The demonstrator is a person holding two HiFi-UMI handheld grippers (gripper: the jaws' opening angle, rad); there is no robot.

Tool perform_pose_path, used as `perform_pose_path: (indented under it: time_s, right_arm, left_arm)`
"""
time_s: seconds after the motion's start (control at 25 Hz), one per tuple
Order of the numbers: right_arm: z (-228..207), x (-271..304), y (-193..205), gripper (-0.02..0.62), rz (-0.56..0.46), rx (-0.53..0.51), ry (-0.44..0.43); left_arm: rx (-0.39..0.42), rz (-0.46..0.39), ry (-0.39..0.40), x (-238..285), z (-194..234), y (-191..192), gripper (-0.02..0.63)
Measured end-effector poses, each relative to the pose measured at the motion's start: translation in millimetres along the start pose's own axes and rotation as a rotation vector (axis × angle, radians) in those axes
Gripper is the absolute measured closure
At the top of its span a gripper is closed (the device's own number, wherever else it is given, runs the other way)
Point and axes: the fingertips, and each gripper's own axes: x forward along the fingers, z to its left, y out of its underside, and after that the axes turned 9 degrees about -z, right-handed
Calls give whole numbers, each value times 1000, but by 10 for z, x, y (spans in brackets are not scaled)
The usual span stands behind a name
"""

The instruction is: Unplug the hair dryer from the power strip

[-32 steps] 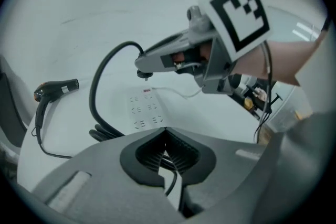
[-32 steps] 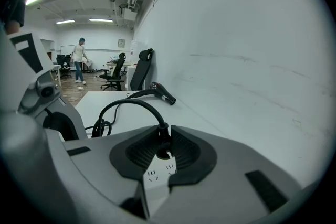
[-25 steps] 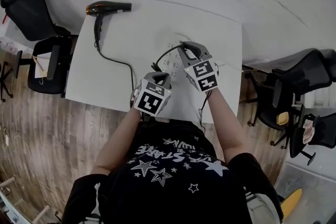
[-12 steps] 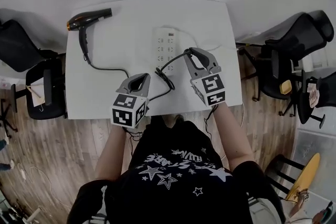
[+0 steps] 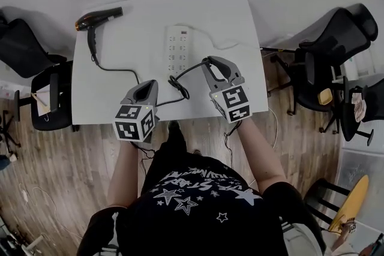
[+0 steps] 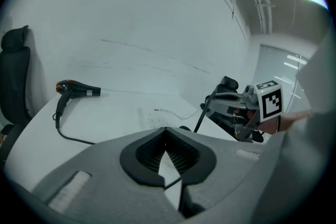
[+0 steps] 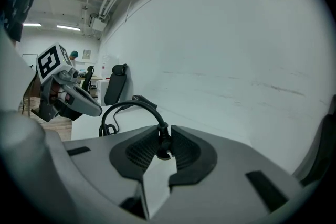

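The black hair dryer (image 5: 99, 18) lies at the far left corner of the white table (image 5: 132, 45). Its black cord (image 5: 120, 69) runs to a loop near the front edge, then rises to my right gripper (image 5: 207, 63). That gripper (image 7: 164, 136) is shut on the dryer's plug (image 7: 161, 148), held in the air to the right of the white power strip (image 5: 177, 48) and apart from it. My left gripper (image 5: 150, 86) hovers near the table's front edge, left of the cord loop. Its jaws (image 6: 166, 131) are shut with nothing between them.
The strip's white lead (image 5: 223, 45) trails off to the right table edge. Black office chairs stand to the left (image 5: 24, 45) and to the right (image 5: 336, 39) of the table. A white wall runs behind it. The floor is wood.
My right gripper has drawn back from over the power strip toward the table's front edge, with the plug and cord in it. The left gripper has also pulled back and leftward.
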Motion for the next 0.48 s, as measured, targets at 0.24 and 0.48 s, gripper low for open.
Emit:
perform_pose_path:
  time_s: [0.24, 0.48]
  right_arm:
    - [168, -455, 2, 516, -44, -14, -10]
    - [323, -880, 29, 517, -63, -32, -7]
  left_arm:
    - [0, -26, -59, -360, -251, 143, 598]
    - [4, -43, -88, -726, -555, 295, 598]
